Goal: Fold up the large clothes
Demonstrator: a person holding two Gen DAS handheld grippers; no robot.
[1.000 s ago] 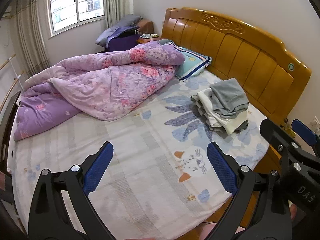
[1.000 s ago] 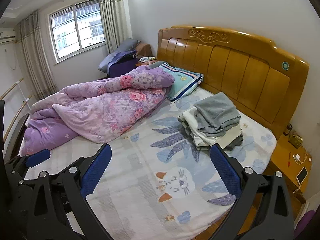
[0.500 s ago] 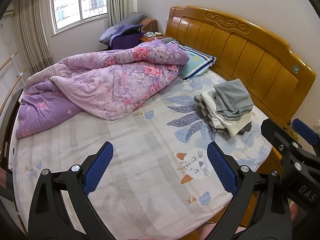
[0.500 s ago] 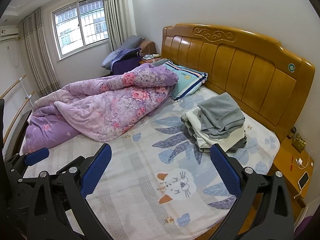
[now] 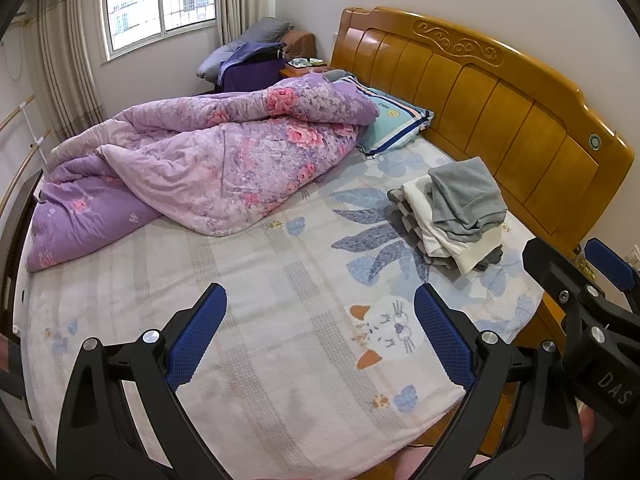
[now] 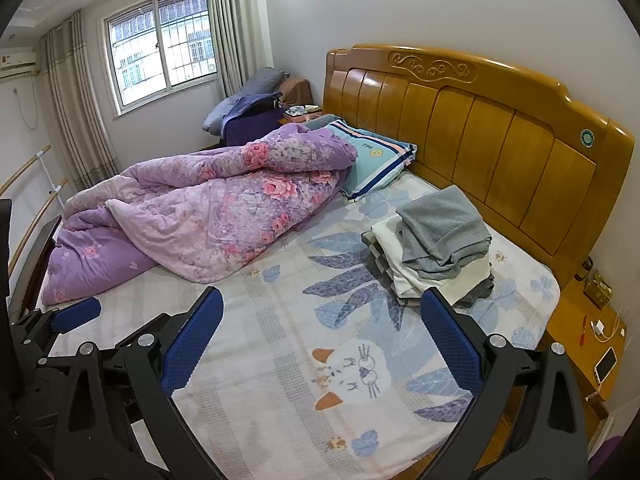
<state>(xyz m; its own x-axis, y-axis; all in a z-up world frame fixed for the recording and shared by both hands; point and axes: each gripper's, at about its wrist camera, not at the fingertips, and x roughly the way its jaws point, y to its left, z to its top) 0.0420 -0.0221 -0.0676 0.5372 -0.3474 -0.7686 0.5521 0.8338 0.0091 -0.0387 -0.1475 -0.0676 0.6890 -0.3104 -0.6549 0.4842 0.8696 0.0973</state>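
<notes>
Both tools hover over the bed, nothing gripped.
Left tool (image 5: 320, 336) gapes wide and empty above the sheet (image 5: 256, 312); right tool (image 6: 322, 332) likewise. The clothes pile (image 6: 436, 244) sits near the headboard (image 6: 500, 136), grey piece on top, beside the pillow (image 6: 376, 160) and well apart from both tools.

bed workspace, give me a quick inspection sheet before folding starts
Surface: pale patterned bedsheet, near half bare.
Job's things: stack of grey and cream clothes by the carved wooden headboard, top grey piece rumpled.
Clutter: bunched purple floral quilt on the far side; teal striped pillow.
Grippers: left gripper and right gripper open, empty, above the bed.
Cables: white charger cable beside a phone on the wooden bedside table.
Surroundings: barred window, curtains.
</notes>
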